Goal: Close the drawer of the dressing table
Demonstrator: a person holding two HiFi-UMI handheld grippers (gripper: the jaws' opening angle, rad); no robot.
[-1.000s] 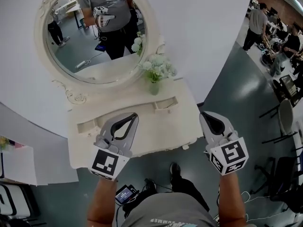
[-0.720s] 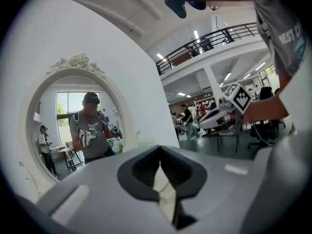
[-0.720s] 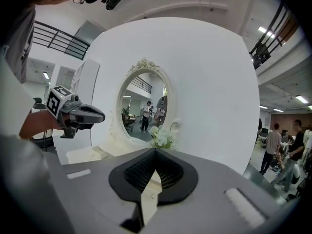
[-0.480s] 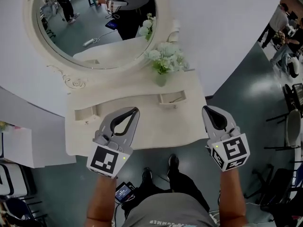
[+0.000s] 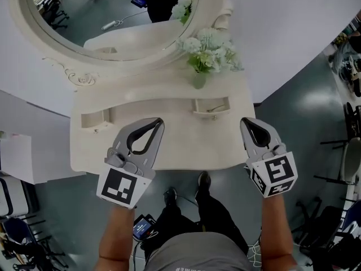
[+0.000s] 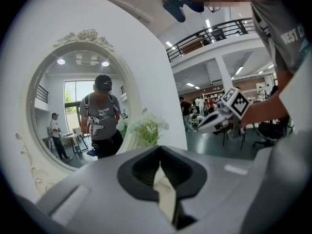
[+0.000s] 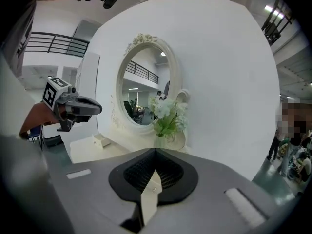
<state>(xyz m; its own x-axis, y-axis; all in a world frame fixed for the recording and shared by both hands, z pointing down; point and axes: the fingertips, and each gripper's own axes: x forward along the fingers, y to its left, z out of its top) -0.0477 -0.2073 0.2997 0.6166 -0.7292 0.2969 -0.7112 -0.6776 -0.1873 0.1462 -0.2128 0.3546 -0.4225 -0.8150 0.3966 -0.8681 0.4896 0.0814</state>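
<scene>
The left hand-held gripper point(image 5: 159, 123) and right hand-held gripper point(image 5: 245, 123) hover pressed together, empty, and an overshooting push on the drawer point(image 5: 211, 106) could topple the vase point(image 5: 198, 81) just beyond.

1. The mirror point(image 5: 113, 16) runs off the head view's top edge, so only its lower part shows.
2. The dressing table point(image 5: 186, 145) is seen from above. Its front face is out of sight, and the left gripper point(image 5: 157, 123) covers part of its top.
3. The drawer point(image 5: 211, 106) shows a thin thing, too small to tell.
</scene>
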